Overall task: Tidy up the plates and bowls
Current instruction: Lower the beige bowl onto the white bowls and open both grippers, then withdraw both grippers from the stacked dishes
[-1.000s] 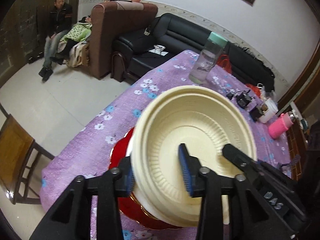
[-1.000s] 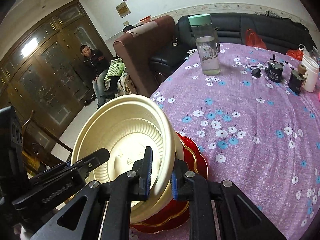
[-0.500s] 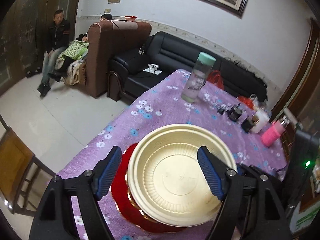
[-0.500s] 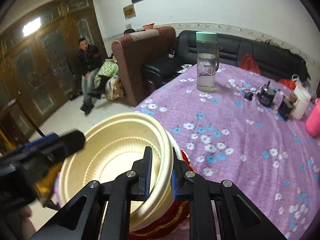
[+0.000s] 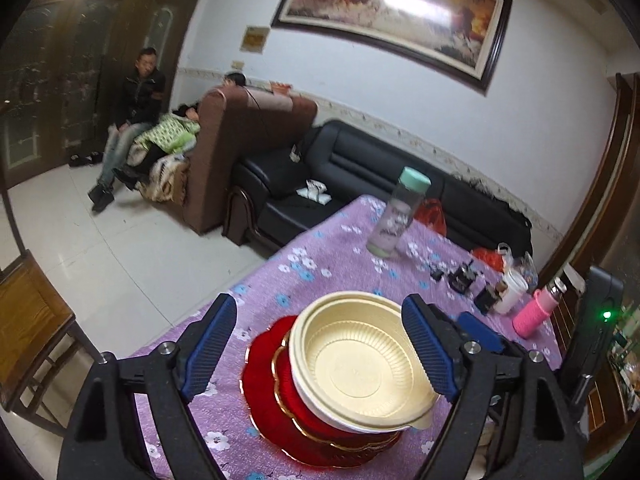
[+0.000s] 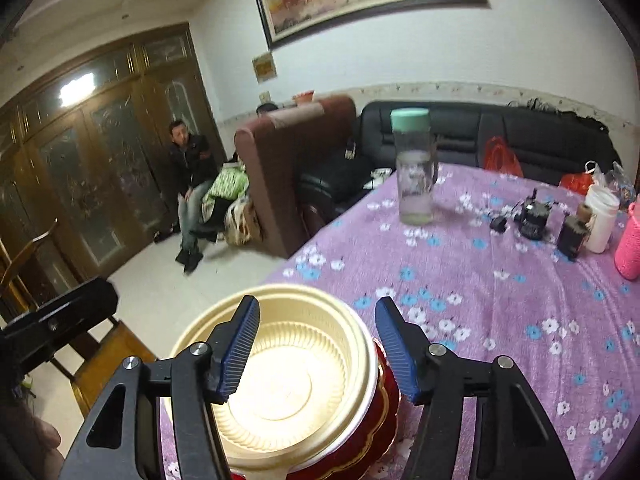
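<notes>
My left claw (image 5: 320,356) is spreading wider, its blue pads clear of everything. The cream bowl (image 5: 362,364) sits just ahead and below, between the two fingers but untouched, nested on red plates (image 5: 276,392) on the purple flowered tablecloth (image 5: 340,248).

My right claw (image 6: 316,354) is spreading too; the bowl's rim (image 6: 360,332) lies under the gap between its pads, which press on nothing.

Well beyond both claws stands a clear bottle with a green cap (image 6: 414,168). Far ahead to my right are a pink flask (image 5: 536,316) and a white cup (image 6: 600,216).
</notes>
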`<action>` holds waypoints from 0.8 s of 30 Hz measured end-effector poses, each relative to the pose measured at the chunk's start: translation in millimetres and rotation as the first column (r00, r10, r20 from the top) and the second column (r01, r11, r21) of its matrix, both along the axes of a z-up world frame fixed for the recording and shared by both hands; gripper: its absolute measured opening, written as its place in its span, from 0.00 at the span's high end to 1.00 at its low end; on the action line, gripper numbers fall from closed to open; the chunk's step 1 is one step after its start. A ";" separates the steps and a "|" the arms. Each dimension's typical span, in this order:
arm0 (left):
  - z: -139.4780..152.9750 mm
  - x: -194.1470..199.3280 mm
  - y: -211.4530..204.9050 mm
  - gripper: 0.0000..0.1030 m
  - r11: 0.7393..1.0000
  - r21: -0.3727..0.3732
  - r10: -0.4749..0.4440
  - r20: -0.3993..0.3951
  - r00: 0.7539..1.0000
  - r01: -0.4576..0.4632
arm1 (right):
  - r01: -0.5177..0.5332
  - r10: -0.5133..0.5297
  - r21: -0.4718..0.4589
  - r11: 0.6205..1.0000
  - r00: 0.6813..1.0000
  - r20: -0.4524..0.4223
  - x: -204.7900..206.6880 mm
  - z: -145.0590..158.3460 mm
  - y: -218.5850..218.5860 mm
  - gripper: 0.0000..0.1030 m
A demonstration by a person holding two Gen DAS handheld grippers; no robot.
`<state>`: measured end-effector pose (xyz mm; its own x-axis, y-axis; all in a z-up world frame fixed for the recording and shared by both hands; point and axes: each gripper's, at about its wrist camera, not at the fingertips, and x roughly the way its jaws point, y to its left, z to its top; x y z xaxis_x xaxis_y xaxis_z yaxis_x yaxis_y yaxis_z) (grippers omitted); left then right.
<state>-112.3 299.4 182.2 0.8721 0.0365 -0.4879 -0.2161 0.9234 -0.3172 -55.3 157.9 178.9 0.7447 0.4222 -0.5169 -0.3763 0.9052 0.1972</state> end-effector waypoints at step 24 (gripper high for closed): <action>-44.9 -47.8 -61.2 0.00 0.940 0.296 0.191 -0.044 0.981 -0.170 | 0.070 -0.071 -0.069 0.995 0.997 -0.016 -109.4 -66.5 -56.4 0.14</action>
<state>-160.1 238.2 137.3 0.8015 0.3387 -0.4928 -0.3995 0.9165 -0.0199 -164.8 101.5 112.3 0.7612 0.3323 -0.5569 -0.3079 0.9410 0.1406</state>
